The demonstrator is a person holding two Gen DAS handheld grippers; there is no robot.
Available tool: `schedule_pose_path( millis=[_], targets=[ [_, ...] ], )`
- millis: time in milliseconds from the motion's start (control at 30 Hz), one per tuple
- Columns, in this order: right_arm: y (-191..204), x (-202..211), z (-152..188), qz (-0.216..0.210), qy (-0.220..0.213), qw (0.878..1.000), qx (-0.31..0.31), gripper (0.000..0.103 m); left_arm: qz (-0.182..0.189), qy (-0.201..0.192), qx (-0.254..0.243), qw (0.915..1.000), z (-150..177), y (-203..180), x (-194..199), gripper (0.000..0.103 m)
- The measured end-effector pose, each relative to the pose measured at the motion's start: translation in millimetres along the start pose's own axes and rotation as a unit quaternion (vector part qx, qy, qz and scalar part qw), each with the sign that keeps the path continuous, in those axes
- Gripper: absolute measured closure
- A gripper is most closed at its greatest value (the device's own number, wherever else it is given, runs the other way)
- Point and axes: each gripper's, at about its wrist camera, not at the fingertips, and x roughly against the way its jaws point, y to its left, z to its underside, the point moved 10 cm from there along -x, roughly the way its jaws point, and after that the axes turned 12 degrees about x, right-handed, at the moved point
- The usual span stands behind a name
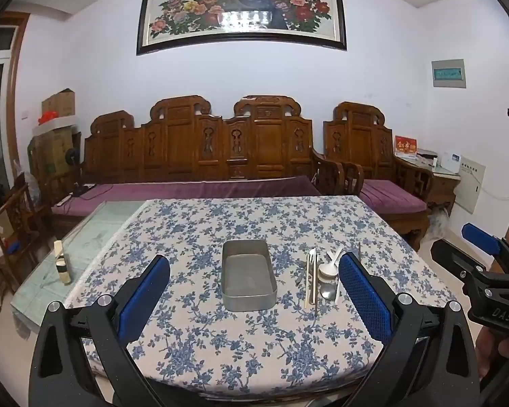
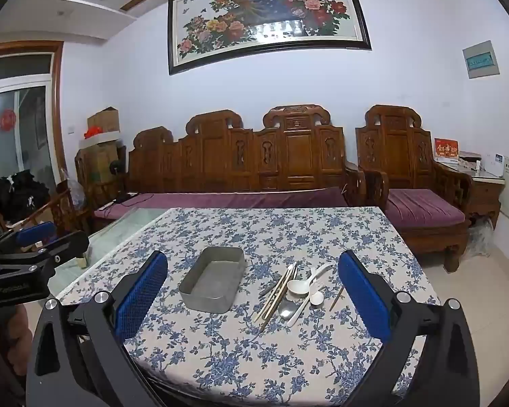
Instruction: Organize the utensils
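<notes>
Here, in the left wrist view, the left hand-held gripper [image 1: 254,279] stands wide apart with nothing between its blue, mesh-textured pads, hovering above the counter [image 1: 193,339], which is covered by a white cloth printed with blue flowers. Between the pads sits a rectangular metal tray [image 1: 248,300] with rounded corners and a dull grey finish; it holds nothing. Just to its right lies a pile of utensils [image 1: 319,278]: pale chopsticks, a metal spoon and white plastic spoons, overlapping one another on the cloth. The right hand-held gripper [image 1: 485,257] shows at the right edge, black with a blue pad.

In the right wrist view, the right hand-held gripper's jaws are likewise spread wide and grip nothing. The tray [image 2: 200,300] lies left of centre, bare inside, and the utensils [image 2: 297,291] fan out just beside its right wall: slim wooden sticks, a shiny metal spoon, white plastic spoons and a white fork. One thin stick [image 2: 336,299] lies apart, nearer the right pad.
</notes>
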Motion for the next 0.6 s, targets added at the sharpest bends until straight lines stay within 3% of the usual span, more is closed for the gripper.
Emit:
schedule_pose_path(
  millis=[600],
  targets=[
    [1.3,-0.3,0.4,-0.001,0.002,1.0,0.0,0.002,0.0,-0.001,0.0,1.0,0.0,0.4,0.4,0.006]
  ],
)
